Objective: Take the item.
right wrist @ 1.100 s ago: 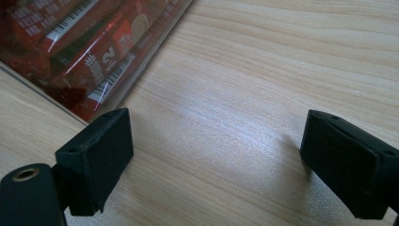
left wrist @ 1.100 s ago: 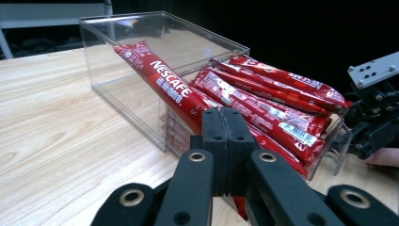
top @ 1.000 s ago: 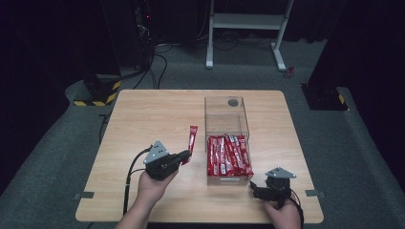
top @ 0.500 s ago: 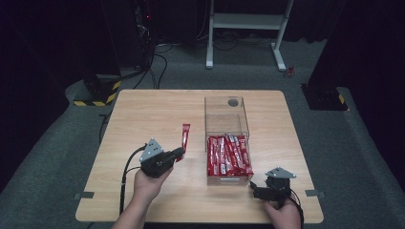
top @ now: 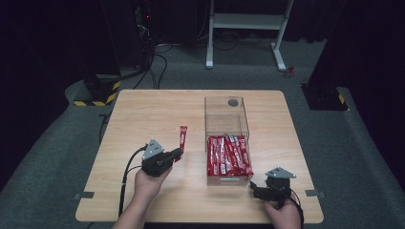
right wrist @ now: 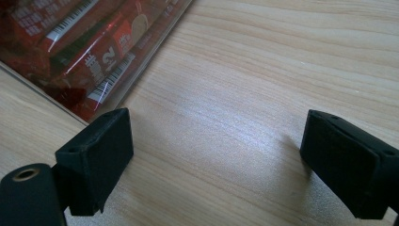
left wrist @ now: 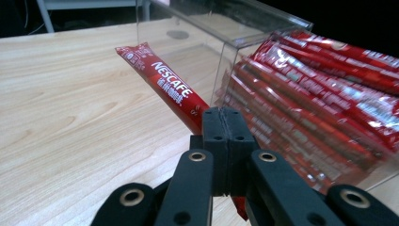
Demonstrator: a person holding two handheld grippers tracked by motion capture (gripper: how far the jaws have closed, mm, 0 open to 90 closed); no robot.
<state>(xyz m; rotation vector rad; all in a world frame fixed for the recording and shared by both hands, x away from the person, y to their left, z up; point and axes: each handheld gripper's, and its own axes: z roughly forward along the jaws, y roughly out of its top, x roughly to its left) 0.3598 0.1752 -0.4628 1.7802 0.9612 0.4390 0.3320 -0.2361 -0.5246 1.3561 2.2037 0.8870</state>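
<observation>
Left gripper (top: 177, 153) is pinching one red stick (top: 182, 137) by its near end, jaws pressed together on the packet. In the left gripper view the stick (left wrist: 164, 89) runs up and away from the closed jaws, "NESCAFE" printed along it, far end above the table (top: 143, 114). It sits just left of the clear box (top: 227, 114), near its wall but apart from it.

Box is on the table right of centre, open toward the person. Its near half holds a packed row of matching red sticks (top: 228, 155), lying lengthwise; the far half is bare. Same stack (left wrist: 320, 94) shows through the box wall in the left gripper view.

Right gripper (top: 258, 188) rests near the table's front edge, just right of the box's near corner. Jaws spread wide, bare wood between them (right wrist: 216, 155). Box corner with sticks (right wrist: 80, 47) is at upper left of that view, beside the left pad, touching or not I can't tell.
</observation>
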